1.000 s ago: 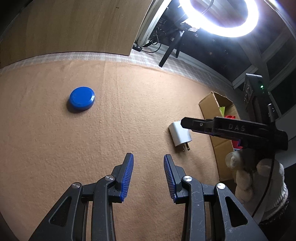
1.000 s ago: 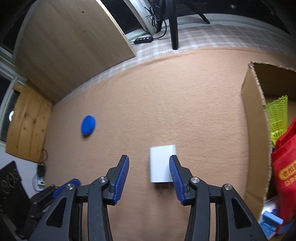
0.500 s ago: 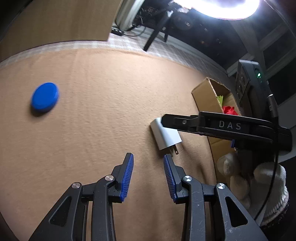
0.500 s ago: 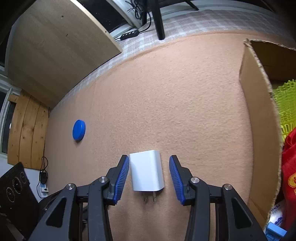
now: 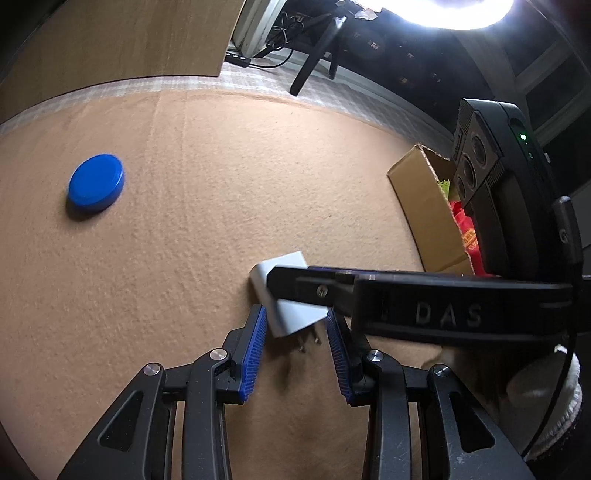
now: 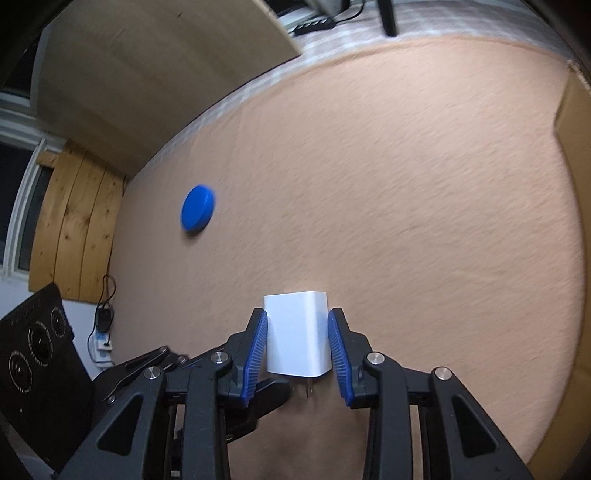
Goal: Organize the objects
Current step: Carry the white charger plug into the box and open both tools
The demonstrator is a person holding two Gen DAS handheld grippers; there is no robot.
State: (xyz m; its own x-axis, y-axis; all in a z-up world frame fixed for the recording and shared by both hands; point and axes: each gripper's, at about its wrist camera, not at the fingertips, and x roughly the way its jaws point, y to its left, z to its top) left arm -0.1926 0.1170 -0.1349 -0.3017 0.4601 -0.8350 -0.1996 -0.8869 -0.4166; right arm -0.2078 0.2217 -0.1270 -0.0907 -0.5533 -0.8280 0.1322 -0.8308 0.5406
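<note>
A white plug adapter (image 6: 297,334) lies on the tan felt, prongs toward me. My right gripper (image 6: 297,328) is open with its blue pads on both sides of the adapter, close to its sides. In the left wrist view the adapter (image 5: 286,295) is partly hidden by the right gripper's black finger (image 5: 369,291). My left gripper (image 5: 295,325) is open and empty just behind the adapter's prongs. A blue round lid (image 5: 96,182) lies far left; it also shows in the right wrist view (image 6: 197,212).
An open cardboard box (image 5: 424,214) with red and yellow-green items stands at the right; its wall shows in the right wrist view (image 6: 576,122). A wooden board (image 5: 110,40) leans at the back. A bright ring light (image 5: 461,14) is above.
My right gripper has moved forward so the adapter now sits between its pads. My left gripper has moved in close behind the adapter.
</note>
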